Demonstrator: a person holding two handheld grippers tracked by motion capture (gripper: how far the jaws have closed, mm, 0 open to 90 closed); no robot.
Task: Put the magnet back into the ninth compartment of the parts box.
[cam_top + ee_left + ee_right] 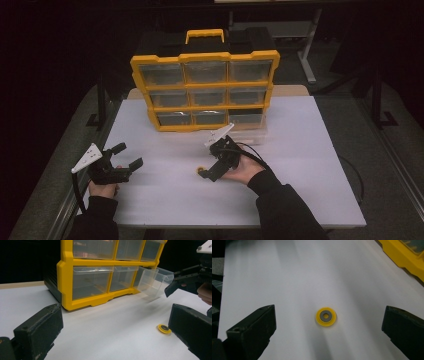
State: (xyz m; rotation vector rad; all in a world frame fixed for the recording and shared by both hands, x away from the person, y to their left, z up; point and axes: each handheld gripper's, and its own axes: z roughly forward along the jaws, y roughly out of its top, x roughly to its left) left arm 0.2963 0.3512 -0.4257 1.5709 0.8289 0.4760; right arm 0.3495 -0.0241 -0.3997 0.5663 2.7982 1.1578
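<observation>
Item 1, nearest: left tool (pixel 124 161), sitting low at the near left of the white bench (pixel 310 200), jaws spread with nothing between them. It is pointing toward the cabinet and appears to be waiting in reserve.

Item 2: right tool (pixel 204 172), angling down at the middle of the bench, jaws spread wide. In the right gripper view they are standing to either side of the washer, with bare bench showing between each jaw and the piece; no contact is visible. The wide spread and centred aim are suggesting a pick-up in preparation.

Item 3: small yellow disc with a dark ringed centre, a washer (pixel 326 316), lying flat and alone on the bench, just ahead of the right tool and well in front of the cabinet.

Item 4: clear drawer (pixel 155 281), standing pulled out of the cabinet's bottom row at the right end, its mouth open; likely the intended home for the washer, though that is a judgement.

Item 5, farthest: yellow drawer cabinet (pixel 205 90), standing upright at the back of the bench, carry handle on top, its other clear drawers pushed in.
</observation>
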